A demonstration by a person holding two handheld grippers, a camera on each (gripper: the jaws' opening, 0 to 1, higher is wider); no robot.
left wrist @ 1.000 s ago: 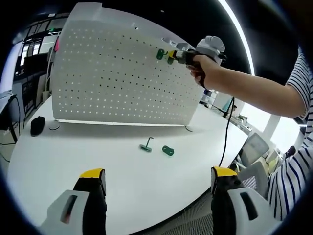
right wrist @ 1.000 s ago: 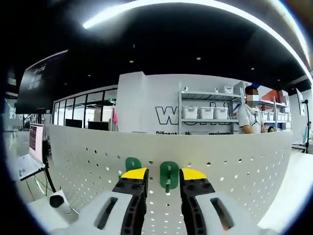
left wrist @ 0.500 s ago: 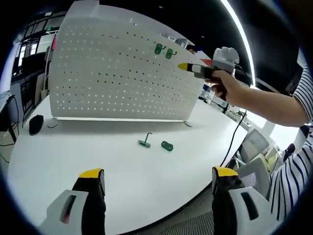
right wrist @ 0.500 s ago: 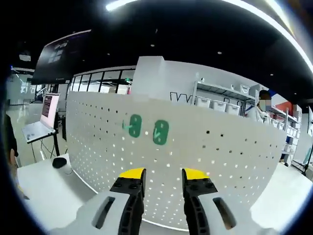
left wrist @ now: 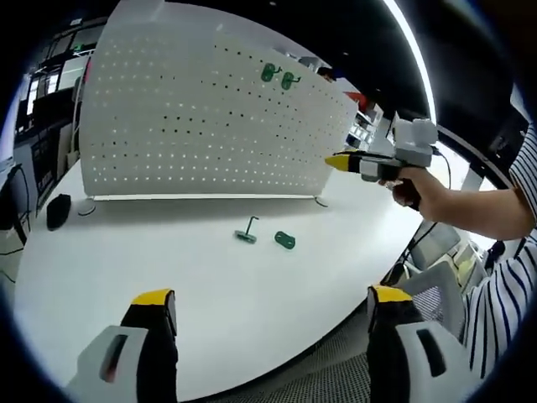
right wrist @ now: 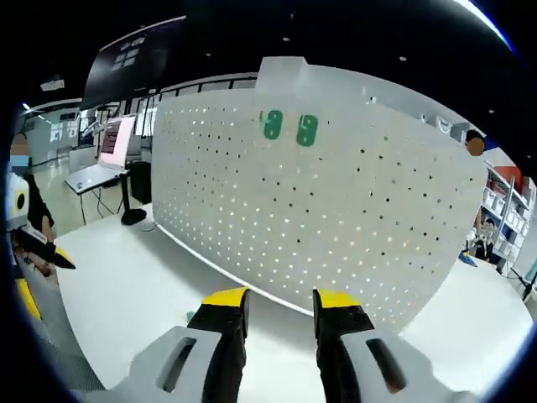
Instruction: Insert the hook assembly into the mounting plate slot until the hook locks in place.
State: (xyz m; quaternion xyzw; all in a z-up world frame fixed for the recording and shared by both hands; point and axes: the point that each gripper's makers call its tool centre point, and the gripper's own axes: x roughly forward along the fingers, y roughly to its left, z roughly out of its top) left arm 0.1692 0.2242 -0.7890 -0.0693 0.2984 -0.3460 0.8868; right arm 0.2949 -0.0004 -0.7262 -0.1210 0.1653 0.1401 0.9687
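On the white tabletop (left wrist: 168,260), standing upright across the far side: a white perforated mounting plate (left wrist: 193,126), carrying two green hooks side by side near its top edge, at about 12 o'clock in the left gripper view, first hook (left wrist: 269,73) and second hook (left wrist: 288,81) sitting just beside each other. Lying loose on the tabletop in front of the plate, near the centre of that view: a hook assembly (left wrist: 248,232) with a thin bent stem on a green base, and just beside it at 3 o'clock a flat green piece (left wrist: 285,241), apart from it.

At 6 o'clock in the left gripper view, rising with yellow-tipped jaws spread wide and gripping nothing: the left gripper (left wrist: 267,306). At 3 o'clock, hanging in the air above the tabletop's edge, held in a person's hand (left wrist: 419,189), pointing toward the plate: the right gripper (left wrist: 340,161).

In the right gripper view, at 6 o'clock: the right gripper (right wrist: 274,298), jaws parted with a moderate gap, carrying nothing, facing the mounting plate (right wrist: 336,201). At 12 o'clock there, mounted on the plate: the two green hooks (right wrist: 273,124) and (right wrist: 307,130). At 9 o'clock on the tabletop in the left gripper view, lying well apart from the hooks: a dark computer mouse (left wrist: 57,211).
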